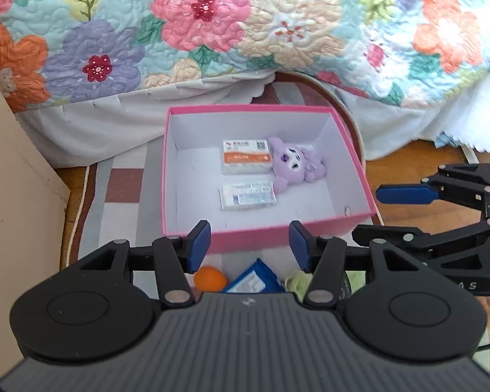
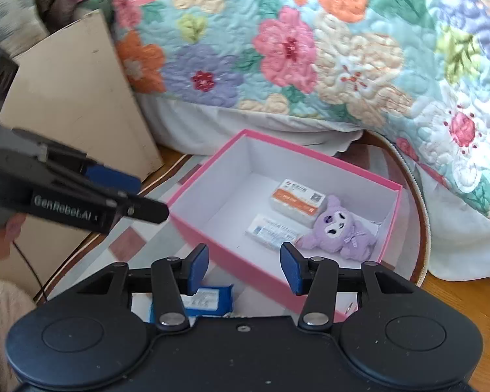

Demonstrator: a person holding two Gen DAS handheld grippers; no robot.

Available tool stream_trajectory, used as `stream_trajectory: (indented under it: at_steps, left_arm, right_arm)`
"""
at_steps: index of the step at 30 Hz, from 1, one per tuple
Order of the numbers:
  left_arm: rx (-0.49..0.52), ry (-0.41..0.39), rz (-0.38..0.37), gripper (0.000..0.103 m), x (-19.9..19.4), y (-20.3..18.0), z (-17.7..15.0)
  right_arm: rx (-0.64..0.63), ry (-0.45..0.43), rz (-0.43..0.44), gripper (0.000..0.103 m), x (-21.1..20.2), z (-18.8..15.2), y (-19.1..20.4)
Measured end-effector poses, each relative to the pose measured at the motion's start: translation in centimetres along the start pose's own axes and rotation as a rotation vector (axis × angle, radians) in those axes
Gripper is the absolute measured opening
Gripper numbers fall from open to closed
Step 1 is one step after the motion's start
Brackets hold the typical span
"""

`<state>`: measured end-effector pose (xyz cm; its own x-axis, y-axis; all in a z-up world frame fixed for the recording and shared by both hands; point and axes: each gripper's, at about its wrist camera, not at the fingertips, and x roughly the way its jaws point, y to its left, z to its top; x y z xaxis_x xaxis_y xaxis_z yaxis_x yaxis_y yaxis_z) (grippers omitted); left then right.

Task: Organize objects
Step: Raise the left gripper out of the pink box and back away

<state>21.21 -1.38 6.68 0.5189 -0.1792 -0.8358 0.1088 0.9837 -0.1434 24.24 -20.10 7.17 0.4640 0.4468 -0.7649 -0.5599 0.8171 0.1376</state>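
Observation:
A pink box (image 1: 171,176) (image 2: 245,269) with a white inside sits on a checked rug. In it lie an orange-and-white packet (image 1: 246,157) (image 2: 299,200), a white packet (image 1: 247,196) (image 2: 272,232) and a purple plush toy (image 1: 294,163) (image 2: 338,228). My left gripper (image 1: 250,245) hangs open above the box's near wall with nothing between its pads. My right gripper (image 2: 244,268) is open and empty too, over the box's near corner. Under the left gripper lie an orange ball (image 1: 209,279), a blue packet (image 1: 254,279) (image 2: 209,300) and something yellow-green (image 1: 299,281).
A bed with a flowered quilt (image 1: 212,23) (image 2: 310,49) rises right behind the box. A beige panel (image 1: 13,170) (image 2: 78,88) stands on the left. Wooden floor (image 1: 408,163) shows to the right of the rug (image 1: 124,202). A cable runs along the floor at the left.

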Motion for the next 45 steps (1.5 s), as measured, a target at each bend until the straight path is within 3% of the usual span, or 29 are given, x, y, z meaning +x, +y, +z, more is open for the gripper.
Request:
stream_trajectory:
  at_steps: [3,8,13,24,38,40,45]
  left_arm:
    - [0.037,0.025,-0.031,0.053,-1.3,-0.4,-0.7]
    - [0.078,0.027,0.005,0.059,-3.0,-0.8,-2.1]
    - [0.018,0.021,-0.031,0.066,-4.0,-0.1,-3.3]
    - [0.069,0.038,0.072,0.07,-4.5,0.0,-5.7]
    - [0.108,0.092,0.047,0.071,-3.8,-1.5,-8.5]
    - [0.108,0.093,0.043,0.079,-3.8,-1.5,-8.7]
    - [0.104,0.095,0.02,0.084,-3.8,-1.7,-9.2]
  right_arm:
    - [-0.007,-0.015,0.003,0.054,-1.2,-0.6,0.8]
    - [0.002,-0.041,0.001,0.061,-3.1,-1.4,1.5]
    - [-0.024,-0.041,0.016,0.066,-4.5,-2.5,2.5]
    - [-0.036,-0.025,0.005,0.079,-5.5,-3.9,4.2]
    - [-0.057,0.033,0.002,0.085,-5.3,-5.8,6.0]
    - [-0.072,0.04,0.0,0.088,-5.4,-6.0,6.3]
    - [-0.088,0.059,-0.021,0.09,-5.2,-6.6,7.1]
